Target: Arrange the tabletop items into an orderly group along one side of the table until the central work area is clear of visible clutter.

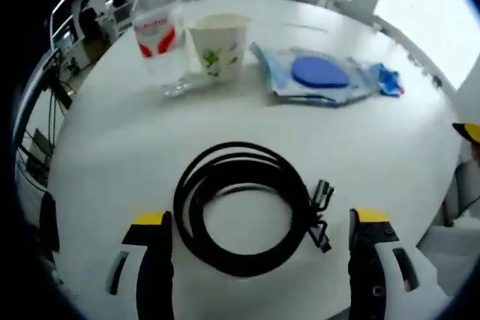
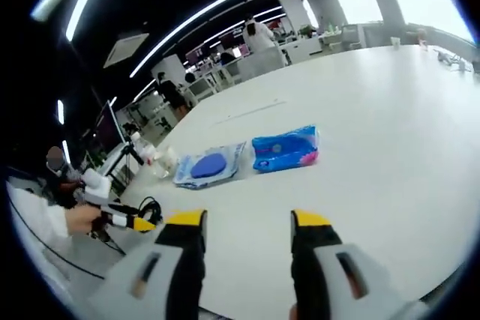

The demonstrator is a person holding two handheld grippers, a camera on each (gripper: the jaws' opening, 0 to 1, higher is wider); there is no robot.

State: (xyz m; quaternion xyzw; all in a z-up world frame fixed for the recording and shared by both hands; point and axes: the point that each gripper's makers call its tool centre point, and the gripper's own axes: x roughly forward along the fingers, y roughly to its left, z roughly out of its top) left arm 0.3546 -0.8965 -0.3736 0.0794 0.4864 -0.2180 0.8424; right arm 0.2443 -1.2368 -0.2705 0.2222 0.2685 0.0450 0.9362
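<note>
- The coiled black cable point(image 1: 244, 207), lower centre, is judged light and floppy; several loops should be pinched together.
- Left hand-held gripper point(image 1: 259, 222) and right hand-held gripper point(image 2: 244, 222) are seen released.

Straight ahead of the left hand-held gripper point(image 1: 259, 224), between its parted jaws, a coiled black cable point(image 1: 244, 207) blocks the way. Beyond the coil lies a bare strip of white bench point(image 1: 112, 148), then a row of obstacles: a water bottle point(image 1: 159, 35), a paper cup point(image 1: 217, 46) and a clear bag holding a blue disc point(image 1: 319, 74). Ahead of the right hand-held gripper point(image 2: 247, 222) the bench is open up to a blue packet point(image 2: 285, 149).
</note>
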